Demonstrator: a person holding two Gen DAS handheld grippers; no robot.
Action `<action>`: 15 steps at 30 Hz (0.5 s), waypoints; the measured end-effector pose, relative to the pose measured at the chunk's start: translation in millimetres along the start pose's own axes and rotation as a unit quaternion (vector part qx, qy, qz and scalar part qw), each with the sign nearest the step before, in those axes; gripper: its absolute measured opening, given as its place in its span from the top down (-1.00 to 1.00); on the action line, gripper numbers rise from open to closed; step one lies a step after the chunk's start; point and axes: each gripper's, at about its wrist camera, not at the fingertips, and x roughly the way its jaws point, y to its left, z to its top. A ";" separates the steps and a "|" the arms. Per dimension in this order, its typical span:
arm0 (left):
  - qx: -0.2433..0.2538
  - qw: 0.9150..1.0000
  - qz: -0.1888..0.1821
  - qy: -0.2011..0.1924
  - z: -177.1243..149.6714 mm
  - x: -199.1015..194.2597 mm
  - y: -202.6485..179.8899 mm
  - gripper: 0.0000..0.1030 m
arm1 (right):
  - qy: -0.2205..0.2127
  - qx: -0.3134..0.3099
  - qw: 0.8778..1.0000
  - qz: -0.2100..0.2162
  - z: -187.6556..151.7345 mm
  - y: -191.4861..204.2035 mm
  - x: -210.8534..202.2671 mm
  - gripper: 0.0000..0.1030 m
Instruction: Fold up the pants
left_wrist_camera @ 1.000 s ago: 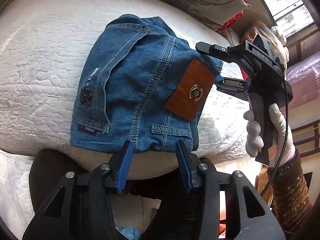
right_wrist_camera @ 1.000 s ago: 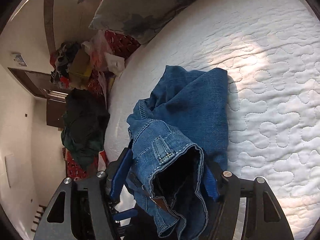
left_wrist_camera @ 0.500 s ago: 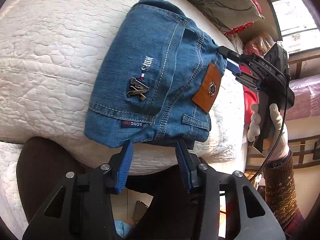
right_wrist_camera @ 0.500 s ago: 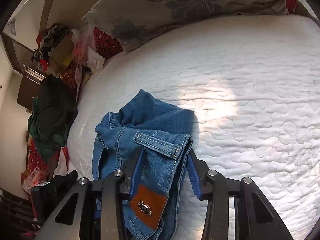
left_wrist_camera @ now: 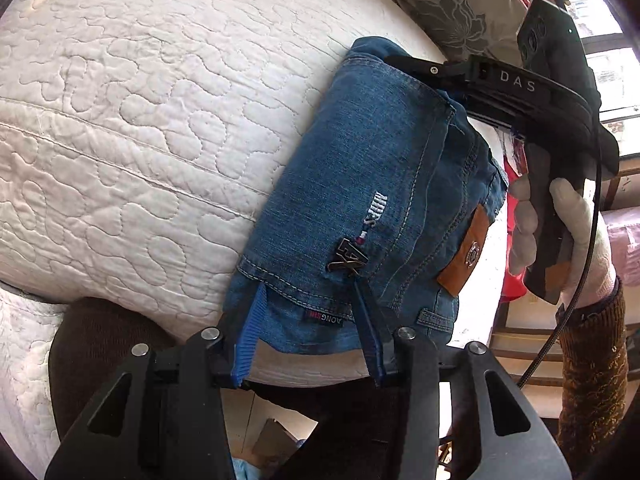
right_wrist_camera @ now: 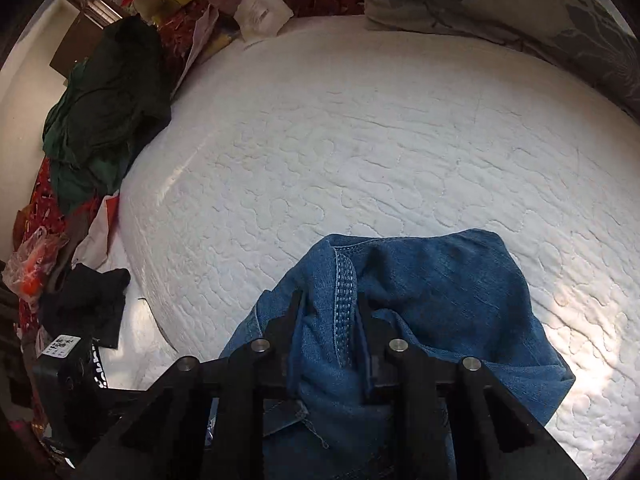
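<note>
1. Jeans (left_wrist_camera: 372, 196): folded into a compact blue bundle, lying at the near edge of the bed (left_wrist_camera: 132, 128), waistband end toward the edge; leather patch (left_wrist_camera: 466, 256) and metal badge (left_wrist_camera: 348, 260) face up.
2. Left hand-held gripper (left_wrist_camera: 310, 312): fingers apart, straddling the bundle's near hem; no clamp on the cloth visible.
3. Right hand-held gripper (right_wrist_camera: 330, 320): clamped on a thick seam of the jeans at the bundle's far side; a gloved hand (left_wrist_camera: 560, 224) holds its handle.
4. Step in hand, as judged: final fold or settling of the bundle; most of the folding looks done.
5. Next move calls for: laying the gripped seam down flat, letting go, and likely pressing the top layer smooth.
6. Edges: bundle sits just beside the mattress edge, with a drop below; a pull toward the person could tip it off.
7. Open room: broad bare quilted mattress beyond the bundle; pillow (right_wrist_camera: 520, 4) at the far side, well apart; dark green clothes (right_wrist_camera: 104, 92) heaped off the bed's side.
</note>
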 end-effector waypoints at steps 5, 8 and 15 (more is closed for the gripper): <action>0.014 1.000 0.001 -0.011 3.2 11.0 -10.7 -0.34 | -0.012 -0.068 0.996 -0.064 12.0 13.6 4.0 0.62; 0.028 1.000 0.011 -0.009 2.0 11.3 -15.8 -0.34 | -0.007 -0.031 0.999 -0.036 12.6 -7.0 12.1 0.48; 0.014 0.998 -0.056 -0.030 2.6 -29.7 -14.8 -0.34 | -0.104 0.047 0.993 0.028 -12.8 -35.9 -78.4 0.32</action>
